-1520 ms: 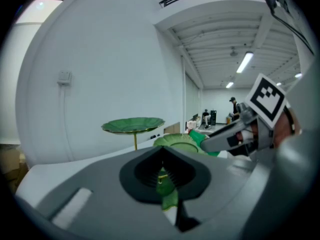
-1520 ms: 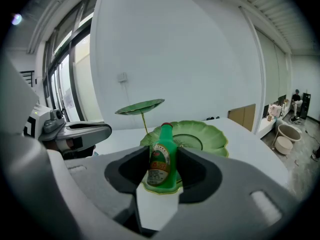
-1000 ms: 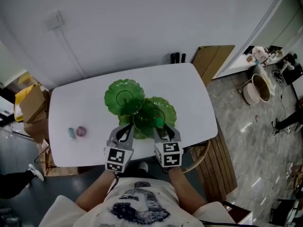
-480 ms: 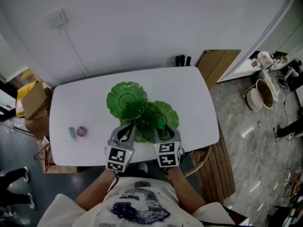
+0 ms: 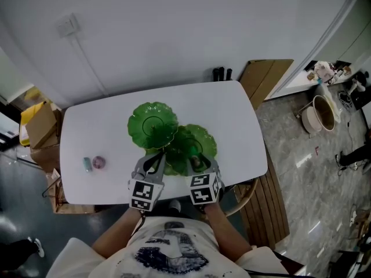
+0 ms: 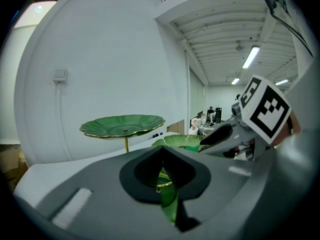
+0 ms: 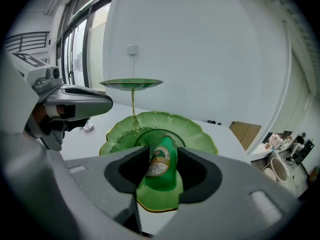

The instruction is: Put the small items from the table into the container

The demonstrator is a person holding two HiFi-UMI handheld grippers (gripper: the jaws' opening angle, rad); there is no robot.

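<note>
Hiding most of the green dish (image 6: 169, 204) rim it pinches, the left gripper (image 6: 162, 159) is clamped tight; the bottle (image 7: 160, 166) sits squeezed between the right gripper (image 7: 162, 151) fingers (image 7: 200, 173).

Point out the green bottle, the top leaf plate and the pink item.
green bottle (image 7: 158, 162): right gripper view, label.
top leaf plate (image 5: 152, 122): head view, centre.
pink item (image 5: 99, 161): head view, middle.

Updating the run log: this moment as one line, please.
left tongs: shut on dish rim; right tongs: shut on small bottle over dish; table: two items
</note>
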